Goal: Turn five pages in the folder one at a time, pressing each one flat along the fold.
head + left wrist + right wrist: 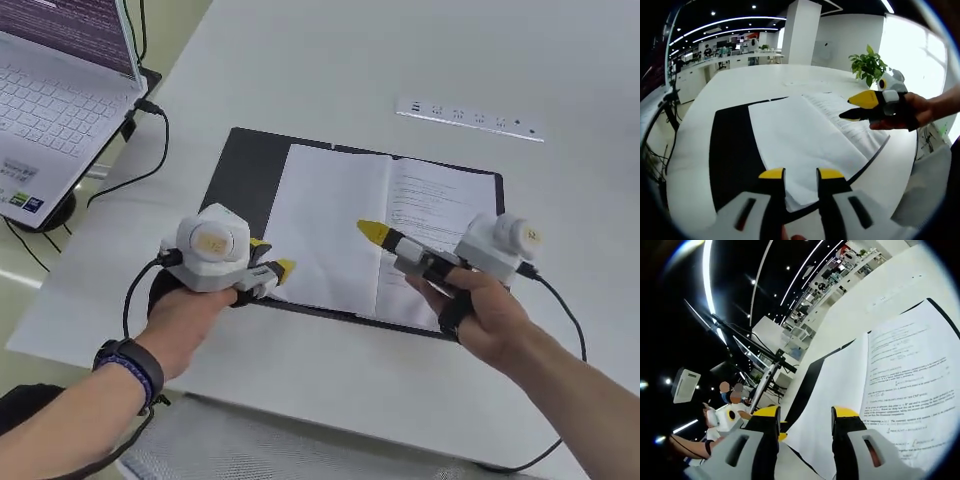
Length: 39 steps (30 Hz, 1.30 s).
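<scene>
The folder [240, 170] lies open on the white worktop [400, 60]. The left claw [272, 256] hovers at the folder's near edge, by the left page's [330, 220] corner. Its jaws stand a narrow gap apart and are empty. The right claw [375, 233] hangs above the folder's fold, released wider and gripping nothing.

The left claw [272, 256] and the right claw [376, 233] share rounded white housings and black jaws tipped in yellow. A black cable [135, 290] leaves each housing. The left wrist wears a dark wristband [130, 362].
</scene>
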Motion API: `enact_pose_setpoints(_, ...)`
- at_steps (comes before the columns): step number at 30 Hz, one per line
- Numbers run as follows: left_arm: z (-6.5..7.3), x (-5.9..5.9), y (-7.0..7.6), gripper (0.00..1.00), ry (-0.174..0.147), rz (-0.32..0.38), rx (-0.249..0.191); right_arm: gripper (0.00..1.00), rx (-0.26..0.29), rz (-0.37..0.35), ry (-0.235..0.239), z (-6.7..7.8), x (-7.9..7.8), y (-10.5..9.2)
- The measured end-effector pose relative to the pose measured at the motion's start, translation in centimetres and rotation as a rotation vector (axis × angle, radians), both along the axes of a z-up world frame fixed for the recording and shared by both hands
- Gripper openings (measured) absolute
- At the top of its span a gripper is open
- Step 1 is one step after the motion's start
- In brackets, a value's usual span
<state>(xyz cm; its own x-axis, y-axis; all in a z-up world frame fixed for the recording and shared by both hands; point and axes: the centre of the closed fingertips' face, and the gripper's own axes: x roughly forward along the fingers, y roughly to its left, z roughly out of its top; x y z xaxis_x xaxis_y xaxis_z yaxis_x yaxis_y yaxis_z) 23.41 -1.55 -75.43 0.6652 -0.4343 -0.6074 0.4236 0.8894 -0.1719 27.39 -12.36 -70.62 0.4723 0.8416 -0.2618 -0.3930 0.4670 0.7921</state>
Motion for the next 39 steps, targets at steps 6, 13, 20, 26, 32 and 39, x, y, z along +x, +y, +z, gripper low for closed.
enact_pose_setpoints(6, -2.1, -0.9, 1.1, 0.06, 0.051, 0.032, 0.024, 0.37, -0.002, -0.008, 0.016, -0.3, -0.2, -0.3)
enact_pose_setpoints(13, -4.0, -1.7, 2.5, 0.0, 0.087, 0.072, 0.052, 0.36, -0.002, -0.014, 0.036, -0.7, -0.3, -0.5)
enact_pose_setpoints(20, -3.5, -1.7, 2.4, 0.0, 0.08, 0.059, 0.064, 0.34, -0.002, -0.02, 0.044, -1.1, -0.3, -0.5)
enact_pose_setpoints(26, -3.5, -1.9, 2.9, 0.0, 0.078, 0.071, 0.068, 0.32, -0.004, -0.02, 0.048, -1.2, -0.2, -0.6)
enact_pose_setpoints(32, -3.5, -2.3, 3.4, 0.0, 0.077, 0.085, 0.064, 0.29, -0.029, -0.015, 0.056, -2.1, 0.2, -1.0)
enact_pose_setpoints(39, -3.2, -2.5, 3.1, 0.0, 0.066, 0.077, 0.087, 0.23, -0.087, 0.004, 0.046, -3.5, 1.0, -1.3)
